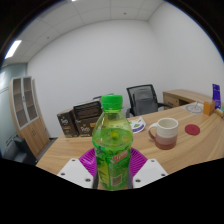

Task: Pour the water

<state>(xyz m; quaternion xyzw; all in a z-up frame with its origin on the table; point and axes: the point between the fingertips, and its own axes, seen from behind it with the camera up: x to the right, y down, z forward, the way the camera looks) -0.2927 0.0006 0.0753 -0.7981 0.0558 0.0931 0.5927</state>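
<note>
Bottle is being clamped upright in the claw, so nothing is being spilled. Mug is being left waiting to its right on the worktop.

Green bottle blocks straight ahead — bare table right, past the mug.

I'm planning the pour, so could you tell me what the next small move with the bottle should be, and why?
Probably carry the bottle over toward the mug before tilting. The gripper appears shut on the bottle, which stands upright with its green cap on, and the mug sits beyond it on the table, off to one side. The cap would have to come off before any water flows.
</note>
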